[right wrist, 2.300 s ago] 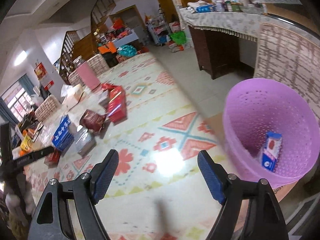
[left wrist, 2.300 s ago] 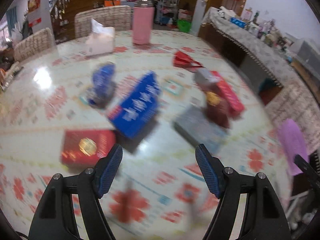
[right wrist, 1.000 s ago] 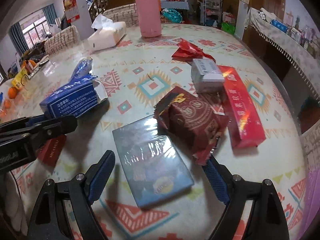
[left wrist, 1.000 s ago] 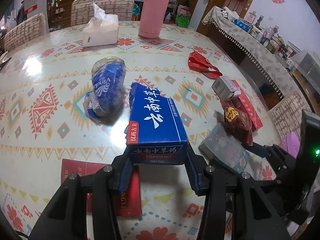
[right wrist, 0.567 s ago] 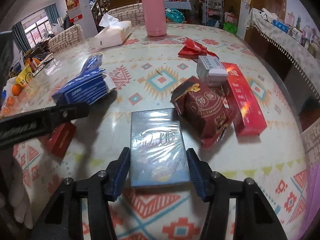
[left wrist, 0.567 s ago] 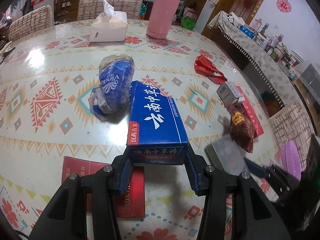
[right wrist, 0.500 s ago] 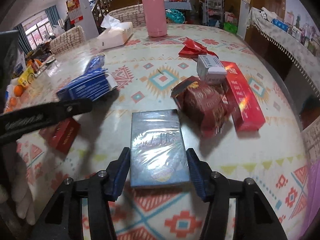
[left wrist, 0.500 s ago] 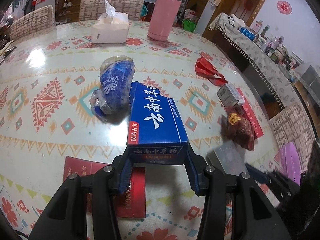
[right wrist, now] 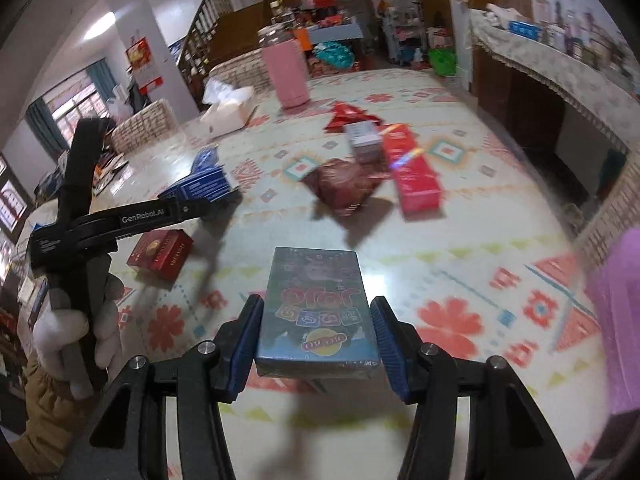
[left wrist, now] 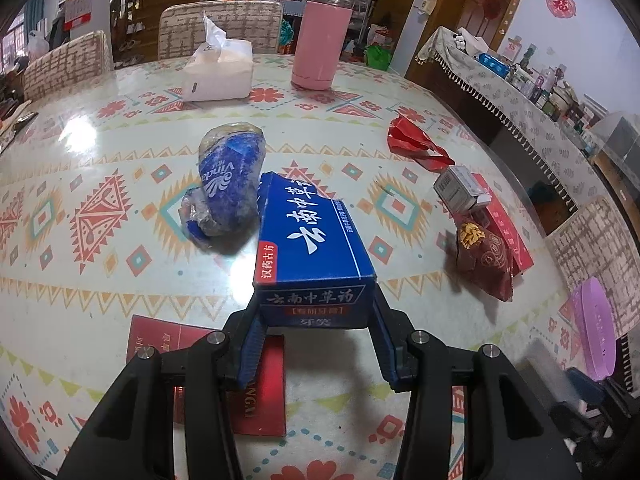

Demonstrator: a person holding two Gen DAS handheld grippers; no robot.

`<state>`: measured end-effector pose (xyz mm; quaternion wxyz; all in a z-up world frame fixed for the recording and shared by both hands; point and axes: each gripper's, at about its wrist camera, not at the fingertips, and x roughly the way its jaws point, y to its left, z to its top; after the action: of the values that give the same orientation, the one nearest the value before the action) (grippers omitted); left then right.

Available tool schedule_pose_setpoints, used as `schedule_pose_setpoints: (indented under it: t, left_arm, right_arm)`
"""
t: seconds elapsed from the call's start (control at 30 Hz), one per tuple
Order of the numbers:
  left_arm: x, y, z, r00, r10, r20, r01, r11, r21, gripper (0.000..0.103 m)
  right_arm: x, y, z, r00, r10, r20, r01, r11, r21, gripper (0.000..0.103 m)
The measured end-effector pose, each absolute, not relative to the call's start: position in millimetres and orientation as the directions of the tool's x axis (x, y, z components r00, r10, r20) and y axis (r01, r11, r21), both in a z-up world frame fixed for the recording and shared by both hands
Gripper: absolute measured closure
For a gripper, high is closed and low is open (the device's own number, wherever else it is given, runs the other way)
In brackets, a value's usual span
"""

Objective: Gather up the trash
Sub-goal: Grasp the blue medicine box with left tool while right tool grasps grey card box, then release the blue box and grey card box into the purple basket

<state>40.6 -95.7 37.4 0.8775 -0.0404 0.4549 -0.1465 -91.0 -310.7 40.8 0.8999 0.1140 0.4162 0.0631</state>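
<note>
Your left gripper (left wrist: 316,344) is clamped on the near end of the blue carton (left wrist: 312,248), which hangs tilted above the counter (left wrist: 100,160), over the flat red box (left wrist: 260,380) near the front edge. Your right gripper (right wrist: 316,344) has just closed its jaws and now grips the shrink-wrapped card box (right wrist: 316,308) by its sides, raised off the counter near the right edge. The purple bin (right wrist: 618,320) stands just beyond that edge. The dark red snack bag (right wrist: 344,188) and long red carton (right wrist: 412,172) lie further along the right side. The right view is blurred.
</note>
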Motion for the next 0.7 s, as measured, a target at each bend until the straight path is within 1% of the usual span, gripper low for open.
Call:
schedule_pose_setpoints:
  t: [0.27,0.43,0.7]
  left_arm:
    - [32.5,-107.6,38.9,0.557,-0.270,-0.785,0.233,0.958,-0.165,0.057]
    - [8.1,-120.5,56.3,0.587,-0.266,-0.765,0.249,0.958,-0.142,0.057]
    - [-33.0,-168.4,88.5,0.610,-0.305,-0.732,0.354,0.930,-0.093,0.057]
  right_arm:
    - [-135.8,-361.8,51.9,0.701,0.161,-0.694,0.073,0.953,0.295,0.044]
    - [-156.9,-395.0,55.0,0.732,0.147,-0.666,0.118,0.934,0.336,0.044]
    - [-181.4,-438.0,47.3,0.761,0.148,-0.632,0.160,0.901,0.404,0.044]
